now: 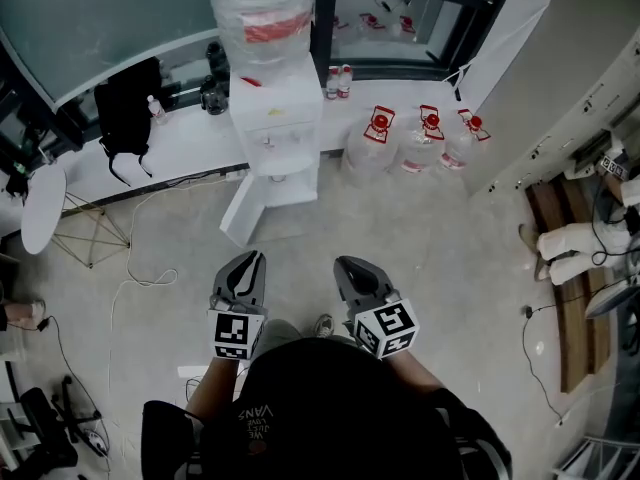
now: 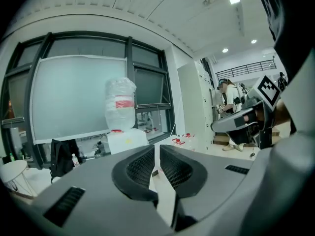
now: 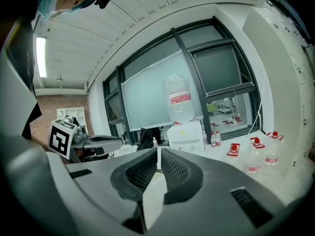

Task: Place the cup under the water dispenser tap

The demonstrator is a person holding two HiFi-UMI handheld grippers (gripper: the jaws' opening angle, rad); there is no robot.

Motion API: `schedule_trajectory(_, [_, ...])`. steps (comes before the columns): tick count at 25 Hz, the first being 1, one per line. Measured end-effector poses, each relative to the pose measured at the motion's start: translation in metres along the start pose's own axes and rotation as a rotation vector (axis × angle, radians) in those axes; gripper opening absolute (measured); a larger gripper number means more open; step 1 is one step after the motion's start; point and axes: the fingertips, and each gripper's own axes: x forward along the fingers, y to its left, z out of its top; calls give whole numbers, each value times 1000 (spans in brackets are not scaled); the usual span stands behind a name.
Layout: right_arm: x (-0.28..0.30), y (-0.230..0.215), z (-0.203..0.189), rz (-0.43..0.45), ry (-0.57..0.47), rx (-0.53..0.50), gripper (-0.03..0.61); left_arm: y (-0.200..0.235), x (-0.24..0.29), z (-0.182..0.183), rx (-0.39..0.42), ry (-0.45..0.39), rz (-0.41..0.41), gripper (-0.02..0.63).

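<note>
The white water dispenser (image 1: 275, 118) stands against the window wall, with a plastic-wrapped bottle (image 1: 262, 13) on top. It also shows far ahead in the left gripper view (image 2: 127, 140) and the right gripper view (image 3: 186, 136). I can make out no cup in any view. My left gripper (image 1: 247, 260) and right gripper (image 1: 352, 265) are held side by side over the floor, well short of the dispenser and pointing toward it. Both the left gripper (image 2: 157, 149) and the right gripper (image 3: 158, 154) are shut with nothing between the jaws.
The dispenser's lower door (image 1: 243, 213) hangs open to the left. Spare water jugs (image 1: 420, 138) with red caps stand to its right, small bottles (image 1: 340, 81) on the sill. A black backpack (image 1: 128, 108) and round white table (image 1: 42, 208) are left. A seated person's legs (image 1: 570, 248) are far right.
</note>
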Motion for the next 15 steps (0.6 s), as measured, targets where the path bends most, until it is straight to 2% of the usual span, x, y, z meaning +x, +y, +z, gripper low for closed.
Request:
schedule_trajectory(8, [4,-54,0,-43,-7,53,46,-14,64,-4,18,39,-35,21])
schedule_trajectory(15, [31,-94,7,-93,-45,91,46,-5,134,-17,43,68,-93,21])
